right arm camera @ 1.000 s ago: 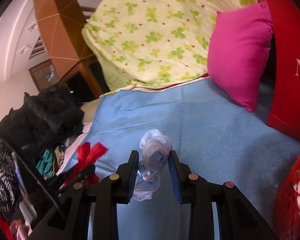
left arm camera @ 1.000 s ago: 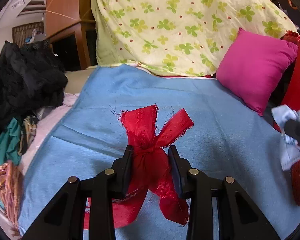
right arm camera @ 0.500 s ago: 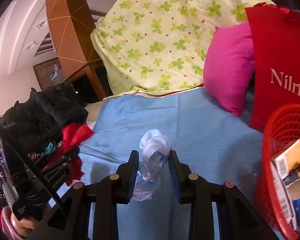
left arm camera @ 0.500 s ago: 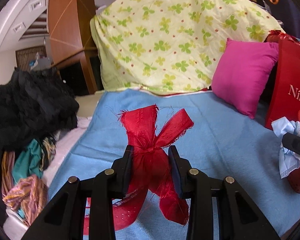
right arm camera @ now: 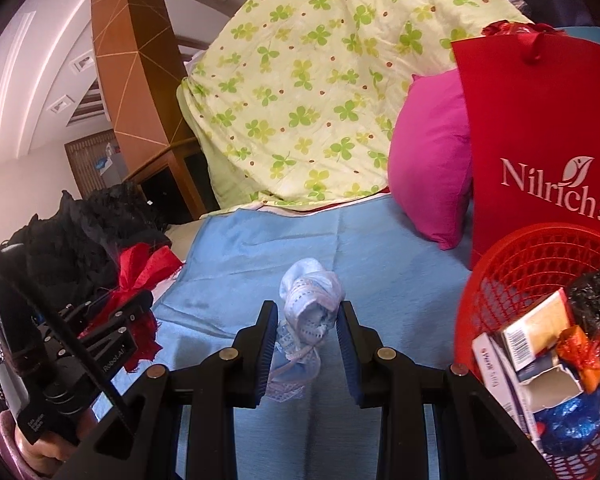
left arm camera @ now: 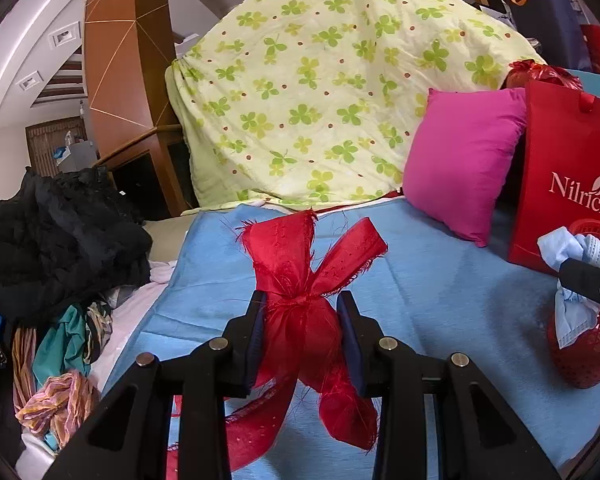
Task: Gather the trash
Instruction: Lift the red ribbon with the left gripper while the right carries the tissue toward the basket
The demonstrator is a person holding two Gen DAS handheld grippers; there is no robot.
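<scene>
The left gripper (left arm camera: 302,312) clamps a frayed red fabric ribbon (left arm camera: 308,280). The right gripper (right arm camera: 306,320) pinches a crumpled pale-blue face mask (right arm camera: 310,300) beside the red plastic mesh basket (right arm camera: 512,264). Trailing mask straps could snag its rim.

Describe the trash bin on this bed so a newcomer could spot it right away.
Start at the blue blanket covering the bed, then look to its right side, where a tall red Nilrich gift bag stands beside a pink pillow. The bin is the red mesh basket in front of that bag, the only container with lattice walls, already holding cartons and wrappers.
</scene>
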